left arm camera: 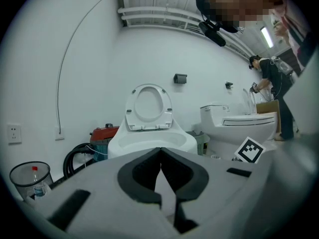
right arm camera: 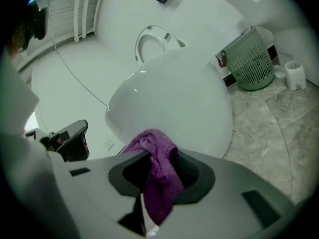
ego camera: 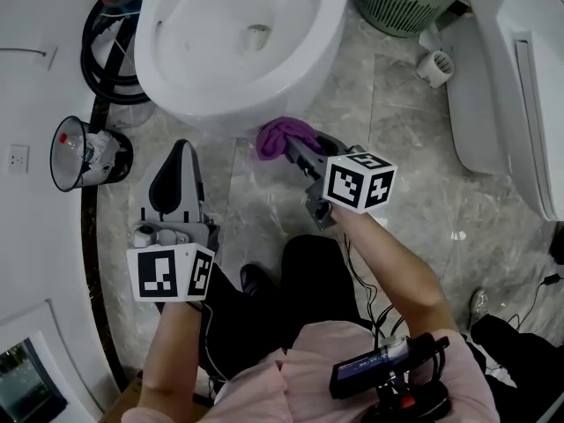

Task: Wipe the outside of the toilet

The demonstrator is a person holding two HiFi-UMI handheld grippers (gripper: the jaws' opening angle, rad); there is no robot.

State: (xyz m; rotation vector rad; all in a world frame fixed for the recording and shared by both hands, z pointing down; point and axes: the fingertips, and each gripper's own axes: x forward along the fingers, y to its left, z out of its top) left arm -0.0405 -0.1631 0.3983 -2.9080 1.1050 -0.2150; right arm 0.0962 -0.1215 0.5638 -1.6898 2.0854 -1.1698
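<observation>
1. Right gripper view: the right gripper pinches a crumpled purple cloth between its jaws. The cloth's upper fold lies up against the lower front outside of the white ceramic toilet bowl.
2. Head view: the bowl stands on a grey marble floor.
3. Left gripper view: the left gripper has its jaws pressed together on nothing, and it is apart from the bowl.

Left gripper jaws together; right gripper tight on cloth.

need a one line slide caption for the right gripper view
Right gripper shut on a purple cloth, close to the outer front of the white toilet bowl.
</observation>
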